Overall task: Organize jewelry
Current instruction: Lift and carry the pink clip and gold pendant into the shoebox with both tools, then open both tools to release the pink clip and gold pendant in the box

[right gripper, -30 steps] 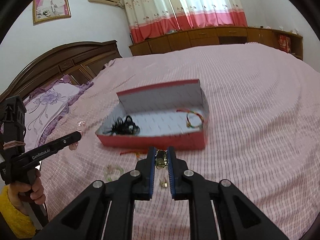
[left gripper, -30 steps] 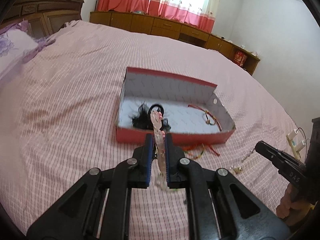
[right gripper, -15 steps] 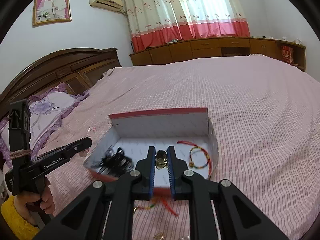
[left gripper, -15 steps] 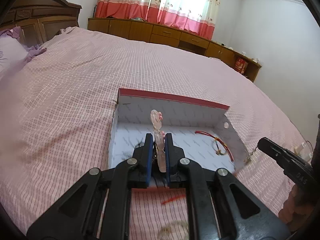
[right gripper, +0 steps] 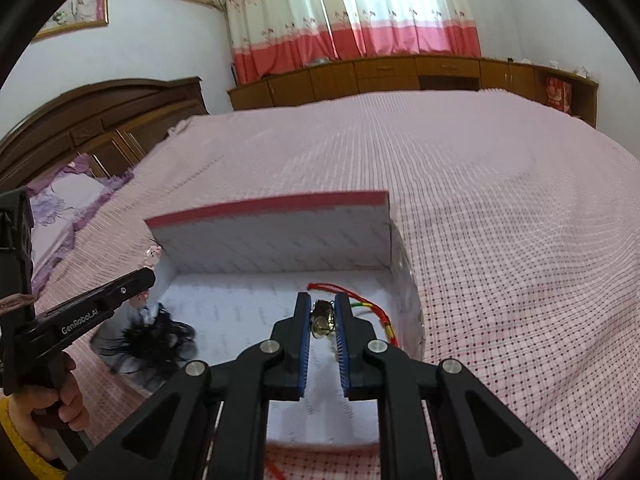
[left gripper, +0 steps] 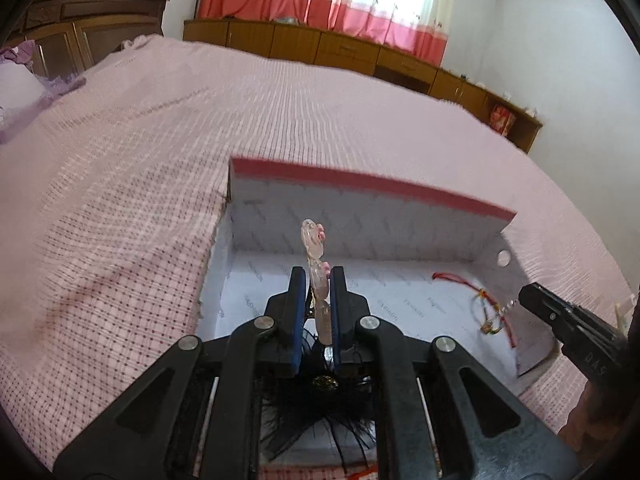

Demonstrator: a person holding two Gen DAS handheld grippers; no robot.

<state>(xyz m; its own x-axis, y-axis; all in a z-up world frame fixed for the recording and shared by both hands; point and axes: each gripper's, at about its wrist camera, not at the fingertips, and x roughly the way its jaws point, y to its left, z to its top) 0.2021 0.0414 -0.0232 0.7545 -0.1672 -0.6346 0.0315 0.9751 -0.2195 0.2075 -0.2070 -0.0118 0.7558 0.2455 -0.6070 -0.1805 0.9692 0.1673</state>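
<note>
A red box with a white inside [left gripper: 372, 188] [right gripper: 272, 204] lies open on the pink bed. My left gripper [left gripper: 318, 280] is shut on a pale pink hair clip [left gripper: 314, 240] and holds it over the box's left half, above a black feathery hair piece [left gripper: 320, 400] [right gripper: 152, 340]. My right gripper [right gripper: 323, 306] is shut on a small gold-coloured jewelry piece [right gripper: 322, 316] over the box's right half, just in front of a red braided bracelet [right gripper: 360, 304] [left gripper: 488, 304] on the box floor.
The pink checked bedspread [right gripper: 500, 220] surrounds the box. A wooden headboard [right gripper: 100, 116] and purple pillow [right gripper: 60, 204] lie to the left. Low wooden cabinets [left gripper: 352, 52] and curtains stand behind the bed. A red string [right gripper: 276, 472] lies in front of the box.
Both grippers have moved forward from in front of the box to over its inside, still holding their items. The loose jewelry on the bedspread has dropped out of view.
</note>
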